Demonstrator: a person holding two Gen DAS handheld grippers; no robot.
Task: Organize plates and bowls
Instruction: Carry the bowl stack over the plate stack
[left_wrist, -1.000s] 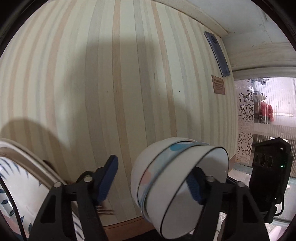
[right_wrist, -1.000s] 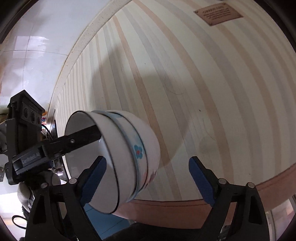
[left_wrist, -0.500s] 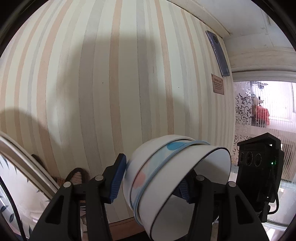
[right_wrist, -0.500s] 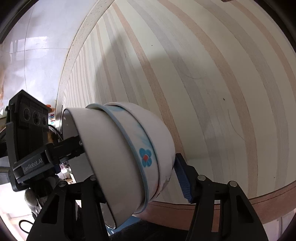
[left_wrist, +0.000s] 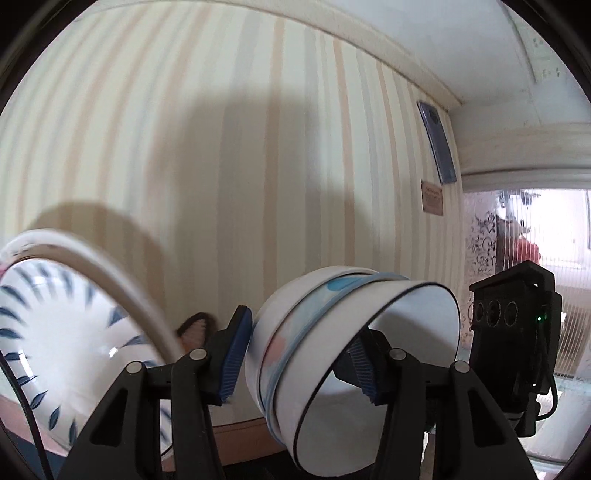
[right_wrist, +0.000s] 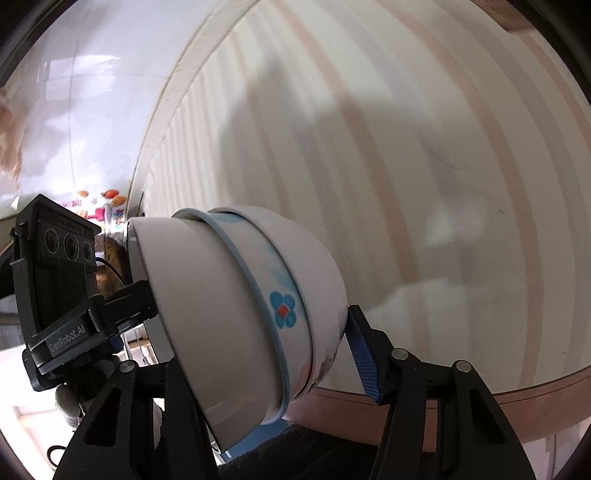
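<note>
So the bowl stack (left_wrist: 354, 354) is nested but up in the air, sideways, both the left claw (left_wrist: 299, 354) and right claw (right_wrist: 240, 354) clamped on it, leaf-pattern plate (left_wrist: 48, 332) waiting, nothing's shelved yet.

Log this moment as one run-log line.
left gripper: shut on bowl stack | right gripper: shut on bowl stack | stack: lifted, tilted | leaf-pattern plate: left

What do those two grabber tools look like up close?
Both are matte black plastic. Each gripper, left and right, has two angular fingers with triangular cut-outs, silver pins, and ribbed blue pads. A black box on the left one carries three round lenses, a thin black cable and white "GenRobot.AI" lettering; a green light glows on the right one's.
</note>
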